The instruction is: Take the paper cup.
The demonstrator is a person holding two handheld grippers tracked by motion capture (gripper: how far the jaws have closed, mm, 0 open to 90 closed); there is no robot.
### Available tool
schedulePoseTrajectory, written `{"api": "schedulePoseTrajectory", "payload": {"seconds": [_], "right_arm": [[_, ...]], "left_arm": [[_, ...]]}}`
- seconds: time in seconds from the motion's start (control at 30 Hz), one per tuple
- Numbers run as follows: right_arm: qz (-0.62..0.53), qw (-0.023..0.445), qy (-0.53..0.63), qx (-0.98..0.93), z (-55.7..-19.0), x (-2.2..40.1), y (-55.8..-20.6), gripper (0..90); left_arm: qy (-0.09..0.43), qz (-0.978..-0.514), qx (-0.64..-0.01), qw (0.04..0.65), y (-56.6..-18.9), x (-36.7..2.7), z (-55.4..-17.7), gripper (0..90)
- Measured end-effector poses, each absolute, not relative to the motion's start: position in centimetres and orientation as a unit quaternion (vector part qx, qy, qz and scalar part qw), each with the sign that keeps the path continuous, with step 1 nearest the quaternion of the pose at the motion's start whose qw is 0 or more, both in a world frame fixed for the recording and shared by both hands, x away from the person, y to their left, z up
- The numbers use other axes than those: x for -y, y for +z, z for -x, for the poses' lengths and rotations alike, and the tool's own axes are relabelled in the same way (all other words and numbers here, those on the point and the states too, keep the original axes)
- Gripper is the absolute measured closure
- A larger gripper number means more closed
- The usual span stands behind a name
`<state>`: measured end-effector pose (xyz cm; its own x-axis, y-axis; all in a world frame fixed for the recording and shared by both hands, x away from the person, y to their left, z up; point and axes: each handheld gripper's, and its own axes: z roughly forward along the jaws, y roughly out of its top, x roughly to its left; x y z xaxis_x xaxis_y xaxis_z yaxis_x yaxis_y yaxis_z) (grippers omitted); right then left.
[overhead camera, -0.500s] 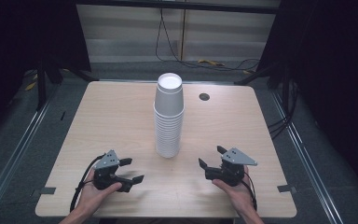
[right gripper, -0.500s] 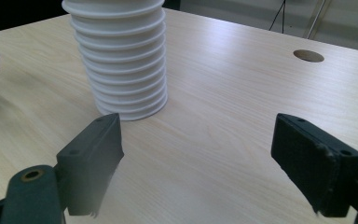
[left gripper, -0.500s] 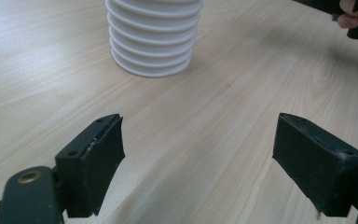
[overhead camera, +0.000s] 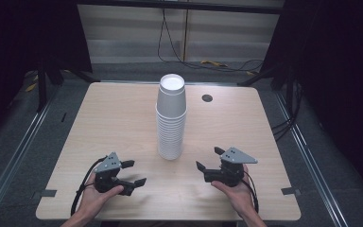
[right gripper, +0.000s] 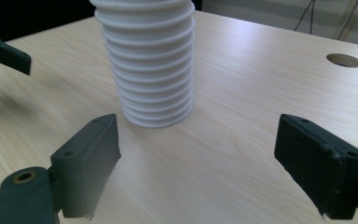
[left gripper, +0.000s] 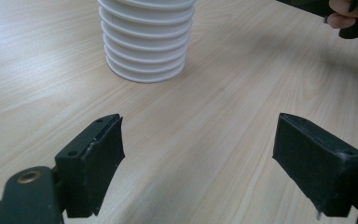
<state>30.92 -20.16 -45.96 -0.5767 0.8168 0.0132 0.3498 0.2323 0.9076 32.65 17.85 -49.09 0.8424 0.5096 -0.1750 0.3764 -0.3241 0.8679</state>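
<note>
The stack of white paper cups (overhead camera: 171, 118) stands upside down mid-table (overhead camera: 99, 123), reachable from either side. The left gripper (overhead camera: 133, 172) and right gripper (overhead camera: 207, 164) flank it near the front edge, jaws spread and empty, aimed inward

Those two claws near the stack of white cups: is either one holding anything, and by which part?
Nothing is held. The left claw and the right claw both stand open over the table, apart from the stack of cups.
</note>
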Motion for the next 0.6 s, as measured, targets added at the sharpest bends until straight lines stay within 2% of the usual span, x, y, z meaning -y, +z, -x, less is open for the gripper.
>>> {"api": "schedulePoseTrajectory", "payload": {"seconds": [0.6], "right_arm": [[-0.366, 0.228, 0.507, -0.747, -31.8, 19.9, -42.9, 13.4]], "left_arm": [[0.067, -0.817, -0.26, 0.51, -49.2, -17.8, -32.3, 15.9]]}}
